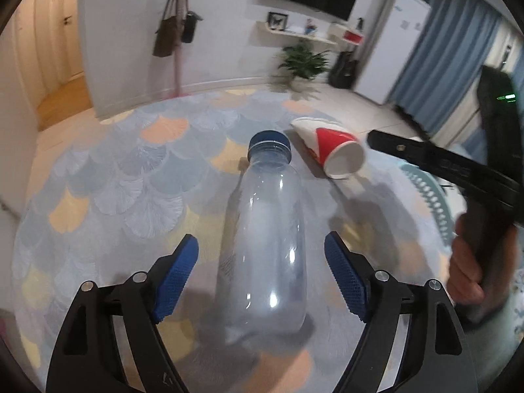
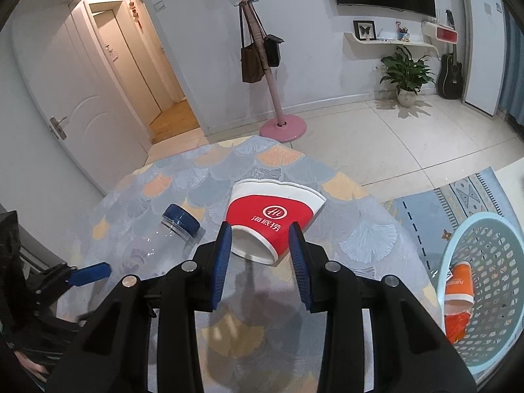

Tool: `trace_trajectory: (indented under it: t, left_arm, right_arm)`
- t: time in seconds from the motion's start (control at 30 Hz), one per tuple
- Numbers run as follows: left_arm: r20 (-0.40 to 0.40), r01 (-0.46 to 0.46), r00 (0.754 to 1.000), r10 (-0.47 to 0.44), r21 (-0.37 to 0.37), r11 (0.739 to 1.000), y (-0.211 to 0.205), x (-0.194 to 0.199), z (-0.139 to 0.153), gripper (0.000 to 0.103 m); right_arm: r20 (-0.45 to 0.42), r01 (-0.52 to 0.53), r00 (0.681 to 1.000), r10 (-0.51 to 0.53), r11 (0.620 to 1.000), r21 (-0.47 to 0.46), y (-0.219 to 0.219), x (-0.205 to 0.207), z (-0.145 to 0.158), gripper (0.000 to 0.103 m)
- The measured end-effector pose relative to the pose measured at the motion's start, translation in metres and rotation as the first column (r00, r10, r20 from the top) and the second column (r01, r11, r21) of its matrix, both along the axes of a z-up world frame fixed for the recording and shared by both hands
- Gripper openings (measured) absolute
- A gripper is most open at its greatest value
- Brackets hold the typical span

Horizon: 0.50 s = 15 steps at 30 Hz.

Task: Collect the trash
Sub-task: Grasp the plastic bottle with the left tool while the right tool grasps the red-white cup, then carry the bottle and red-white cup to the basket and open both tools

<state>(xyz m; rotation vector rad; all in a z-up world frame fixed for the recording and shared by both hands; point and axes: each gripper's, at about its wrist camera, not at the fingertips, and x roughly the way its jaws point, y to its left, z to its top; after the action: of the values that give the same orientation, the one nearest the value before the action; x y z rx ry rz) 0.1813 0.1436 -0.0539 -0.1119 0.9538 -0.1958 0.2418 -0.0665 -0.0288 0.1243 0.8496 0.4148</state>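
Patterned cloth in grey, blue and orange scales covers the round worktop [image 2: 360, 239], and on it two pieces of trash wait to be collected. Beside the worktop, on the floor at the right, stands a pale blue basket [image 2: 491, 262] with holes in its wall; an orange cup [image 2: 458, 283] already lies inside it, so I judge that this basket is the place for the trash and that part of the work is done. The clear plastic bottle [image 1: 265, 239] with a blue cap lies on its side on the cloth, just beside the red and white paper cup [image 2: 271, 219], which is flattened at its wide end and also lies on its side, its bottom towards the right wrist camera. The left gripper [image 1: 262, 278] has its pads wide on both sides of the bottle body, apart from it, so nothing is held there yet. The right gripper [image 2: 260, 262] has its pads narrower, at the two sides of the cup's bottom end; whether they already press on the paper I cannot tell, but it looks like a near touch only. The step in hand seems to be the reaching for both things at once. Next, each gripper must close until it holds firmly, gently on the soft cup, then lift and carry to the basket.
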Motion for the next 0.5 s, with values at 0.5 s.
trace_trajectory:
  t: [0.5]
  left_arm:
    - [0.079, -0.208, 0.974, 0.211, -0.049, 0.977, 0.018, -0.005, -0.021, 0.045]
  right_arm:
    - [0.008, 0.019, 1.000, -0.019, 0.999, -0.033, 0.014, 0.006, -0.007, 0.064]
